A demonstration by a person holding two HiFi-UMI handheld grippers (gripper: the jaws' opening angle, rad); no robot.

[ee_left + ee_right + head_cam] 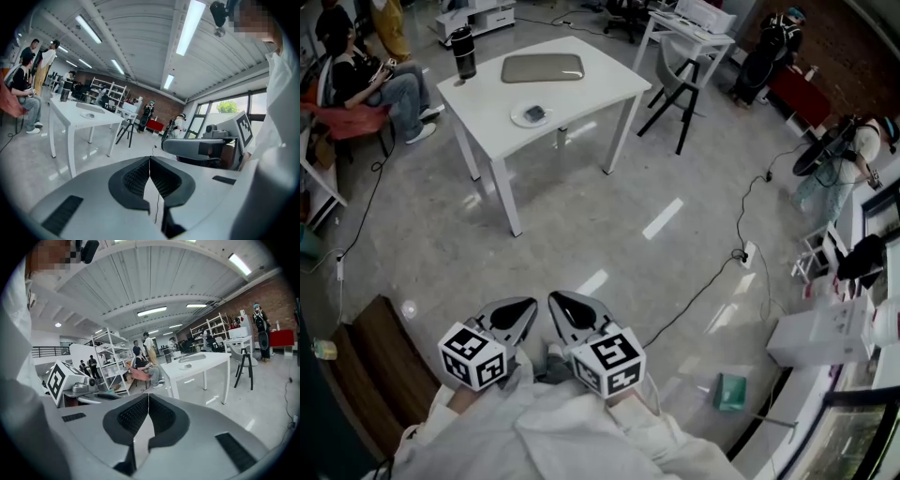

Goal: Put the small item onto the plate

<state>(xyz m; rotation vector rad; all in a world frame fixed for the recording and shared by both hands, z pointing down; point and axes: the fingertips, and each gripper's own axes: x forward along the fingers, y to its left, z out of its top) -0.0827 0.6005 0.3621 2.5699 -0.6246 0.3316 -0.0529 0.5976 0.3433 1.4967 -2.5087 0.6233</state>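
Sitting on the plate already, the small item shows as a dark, flat piece near the front edge of the white table, well ahead of both grippers and out of reach across open floor. By that placement the task looks finished, or else not under way.

The left gripper has its jaws pressed together with nothing between the ribbed pads. The right gripper is the same, closed on nothing. Both hang low against the person's body, side by side and close together, tips pointing forward. This reads as a resting carry rather than a reach, which suits jaws that hold nothing.

Further out on the table, beyond the plate, lies a grey tray, and to its left, at the far corner, stands a black tumbler. Neither touches the plate.

Between the grippers and the table the floor is bare. A cable runs off ahead and to the right of the right gripper, clear of the straight path. A stool stands right of the table, and a seated person is far off ahead and left of the left gripper.
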